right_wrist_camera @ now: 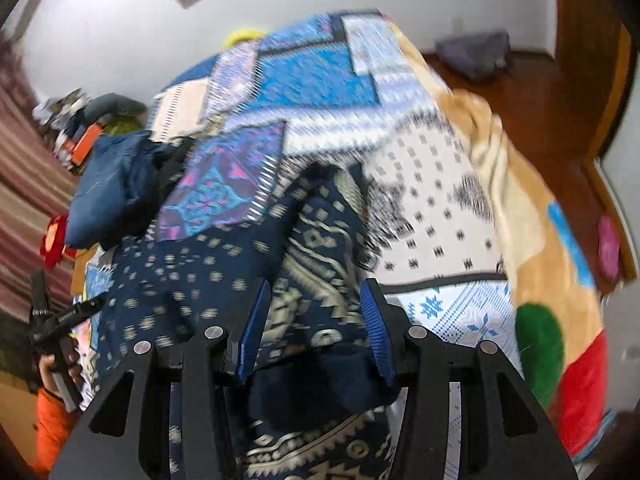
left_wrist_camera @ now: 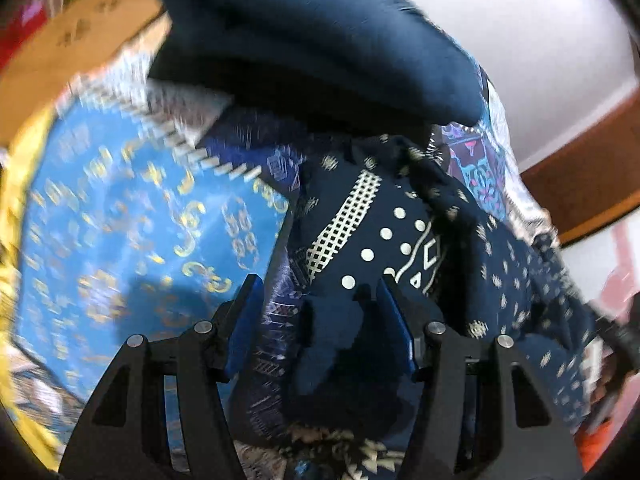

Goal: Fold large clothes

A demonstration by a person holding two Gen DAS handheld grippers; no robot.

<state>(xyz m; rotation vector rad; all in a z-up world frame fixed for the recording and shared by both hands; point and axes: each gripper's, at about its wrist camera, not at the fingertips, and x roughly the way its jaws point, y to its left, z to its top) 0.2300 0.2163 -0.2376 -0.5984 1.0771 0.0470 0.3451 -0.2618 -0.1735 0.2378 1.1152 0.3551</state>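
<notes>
Both tongs are on the navy patterned garment [left_wrist_camera: 384, 232], which lies bunched on the bed's patchwork bedspread [right_wrist_camera: 320, 72].

Left tongs [left_wrist_camera: 318, 312]: jaws partly closed, wide gap between the blue pads [left_wrist_camera: 244, 320], a thick wad of cloth sitting in that gap. Looks like a grip, but the cloth could just be lying between the pads; firm clamp not confirmed. Right tongs [right_wrist_camera: 314, 320]: same story, jaws roughly half closed with a fold of the garment between them.

A folded dark blue garment [left_wrist_camera: 312, 40] sits just beyond the patterned one, close enough that they appear to touch. The other gripper shows at the left edge of the right wrist view, so the two grasp points are well apart.

Risks from here, as a judgement:
- Loose bite on a thick bunch: cloth slips out of one tongs on lift, fold goes skewed.
- Each tongs may hold several layers, not a clean edge, so the garment will not spread flat.
- Lifting could drag the dark blue garment along and undo its fold.
- Bedspread could get pinched too, given similar busy fabric right underneath.
- Both views are motion-blurred; edges are hard to read.
</notes>
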